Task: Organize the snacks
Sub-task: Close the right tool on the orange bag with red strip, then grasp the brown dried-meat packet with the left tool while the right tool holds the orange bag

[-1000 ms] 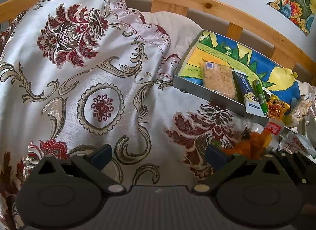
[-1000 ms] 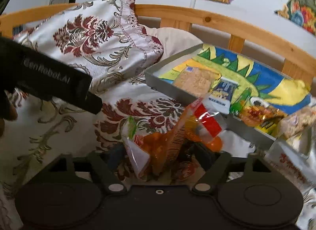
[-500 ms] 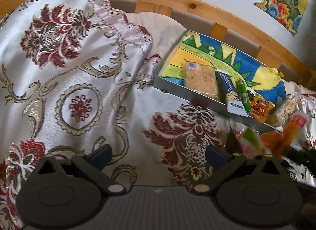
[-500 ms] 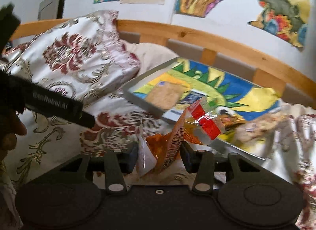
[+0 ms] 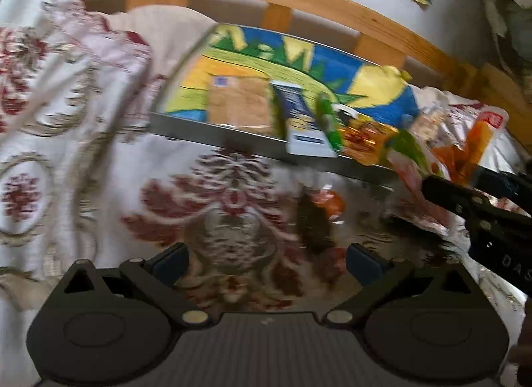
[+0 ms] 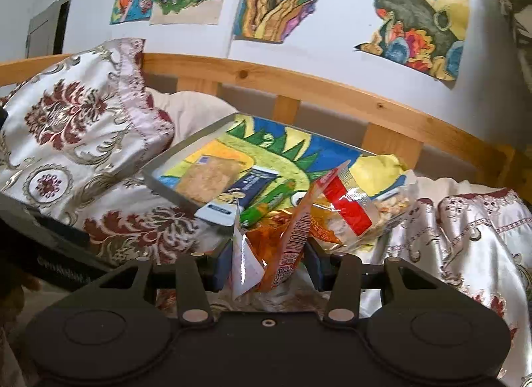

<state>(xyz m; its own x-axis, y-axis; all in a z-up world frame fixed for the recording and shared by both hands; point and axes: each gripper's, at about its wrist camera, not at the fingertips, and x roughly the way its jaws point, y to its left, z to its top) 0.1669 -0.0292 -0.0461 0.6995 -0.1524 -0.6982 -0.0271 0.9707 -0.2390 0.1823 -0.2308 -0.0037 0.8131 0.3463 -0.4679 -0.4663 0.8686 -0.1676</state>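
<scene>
While right tongs point(image 6: 266, 265) pinch orange snack bag point(image 6: 292, 237) | barcode right-view only | left tongs point(image 5: 266, 262) spread, empty

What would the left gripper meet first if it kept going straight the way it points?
Probably the floral bedspread just ahead of the open left gripper. The grey tray lies farther along that line, though blur makes depth uncertain.

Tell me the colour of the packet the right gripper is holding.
Orange packet with a red-and-clear end; right wrist view shows it best.

My left view is blurred; I cannot read the snacks point(image 5: 299, 114) in the tray point(image 5: 232, 132).
</scene>
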